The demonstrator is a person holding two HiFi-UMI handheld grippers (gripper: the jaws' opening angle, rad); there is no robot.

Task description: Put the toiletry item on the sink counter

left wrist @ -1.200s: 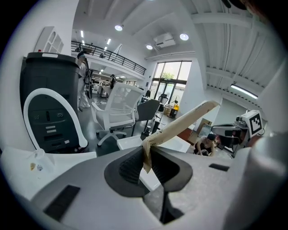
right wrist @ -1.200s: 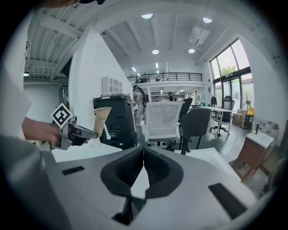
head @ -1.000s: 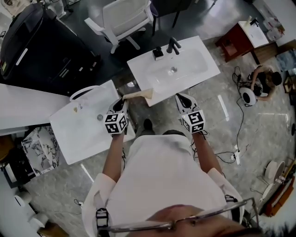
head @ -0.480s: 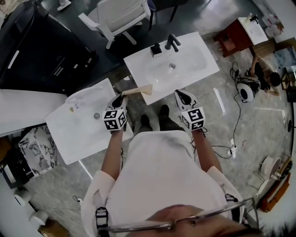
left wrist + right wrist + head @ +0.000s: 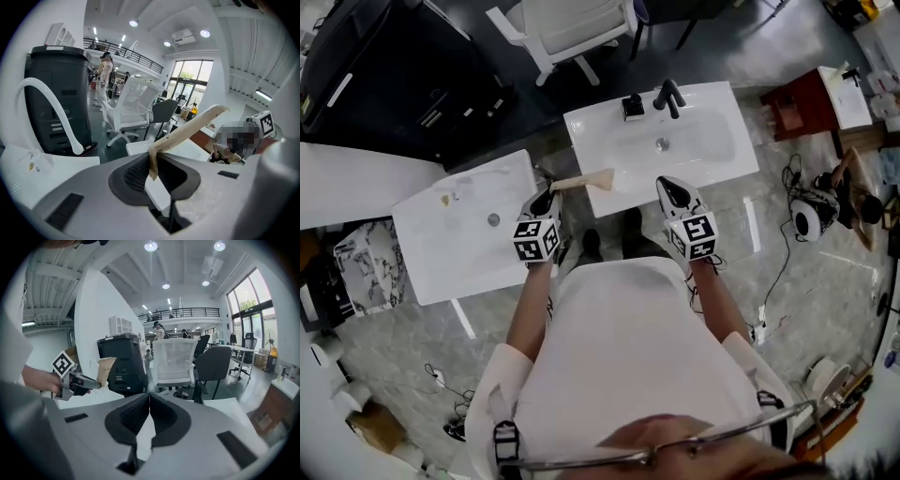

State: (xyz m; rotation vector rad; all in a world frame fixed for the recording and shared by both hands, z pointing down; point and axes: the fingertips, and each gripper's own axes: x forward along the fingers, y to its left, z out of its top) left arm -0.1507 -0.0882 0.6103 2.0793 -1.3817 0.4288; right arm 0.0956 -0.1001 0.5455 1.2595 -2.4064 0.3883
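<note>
Pinching one end of the flat tan paper packet (image 5: 583, 182), the left gripper (image 5: 546, 194) holds it long axis pointing right, its free end over the near-left corner of the white sink counter (image 5: 712, 164). The right gripper (image 5: 667, 190), jaws together and empty, hovers at the counter's near edge.

shirt (image 5: 628, 356): white, short-sleeved | left gripper (image 5: 546, 197), right gripper (image 5: 667, 188): grey (black-and-white marker cubes (image 5: 535, 240)) | glasses (image 5: 656, 457): thin-rimmed

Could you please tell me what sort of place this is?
Probably an open-plan office or test lab, not a real bathroom: a freestanding sink counter and a second basin unit stand beside a white office chair, with cables across the floor.
</note>
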